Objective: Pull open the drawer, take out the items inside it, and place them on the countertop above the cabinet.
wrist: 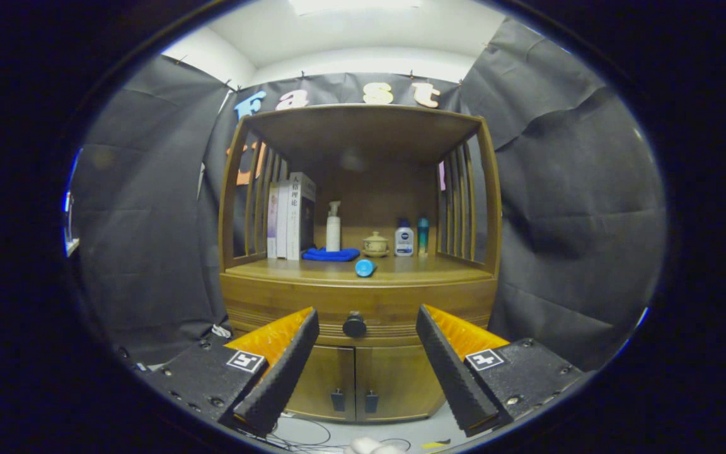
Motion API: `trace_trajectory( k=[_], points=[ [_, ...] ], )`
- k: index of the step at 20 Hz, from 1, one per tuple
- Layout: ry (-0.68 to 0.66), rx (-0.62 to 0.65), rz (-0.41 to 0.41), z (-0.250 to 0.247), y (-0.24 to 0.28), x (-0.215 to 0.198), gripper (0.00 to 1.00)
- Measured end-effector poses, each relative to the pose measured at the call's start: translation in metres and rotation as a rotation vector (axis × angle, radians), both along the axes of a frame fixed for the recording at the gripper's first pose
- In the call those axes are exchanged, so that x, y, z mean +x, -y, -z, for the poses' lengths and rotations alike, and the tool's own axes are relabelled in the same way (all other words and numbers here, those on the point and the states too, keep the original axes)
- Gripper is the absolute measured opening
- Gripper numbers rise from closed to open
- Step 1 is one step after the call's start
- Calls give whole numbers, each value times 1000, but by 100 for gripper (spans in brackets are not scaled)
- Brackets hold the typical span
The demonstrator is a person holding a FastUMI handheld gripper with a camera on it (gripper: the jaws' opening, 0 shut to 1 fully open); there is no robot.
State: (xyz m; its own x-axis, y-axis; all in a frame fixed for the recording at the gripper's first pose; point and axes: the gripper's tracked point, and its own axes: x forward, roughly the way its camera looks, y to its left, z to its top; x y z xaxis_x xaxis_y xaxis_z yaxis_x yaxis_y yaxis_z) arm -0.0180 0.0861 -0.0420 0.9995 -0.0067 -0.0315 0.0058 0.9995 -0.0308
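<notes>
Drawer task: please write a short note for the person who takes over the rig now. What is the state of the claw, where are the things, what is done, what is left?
Claw: open, holding nothing, its fingers apart on either side of the drawer knob, which lies beyond them, not touched.
Drawer: looks shut; its contents are hidden.
Countertop: a blue cylinder lies near the front edge; books, a blue cloth, bottles and a small pot are further back.
Done: claw lined up with the knob.
Left: grip the knob, pull the drawer open, move its items to the countertop.
</notes>
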Motion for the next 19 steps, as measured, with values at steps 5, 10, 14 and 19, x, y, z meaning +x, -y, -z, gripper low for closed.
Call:
trace_trajectory(
  k=[5, 10, 14, 19],
  points=[
    [-17, -7, -15, 1, -6, -2, 100],
    [-22, 3, -14, 3, -9, 2, 100],
    [-48, 14, -15, 8, -9, 3, 100],
    [-31, 21, -8, 3, -6, 5, 100]
  ],
)
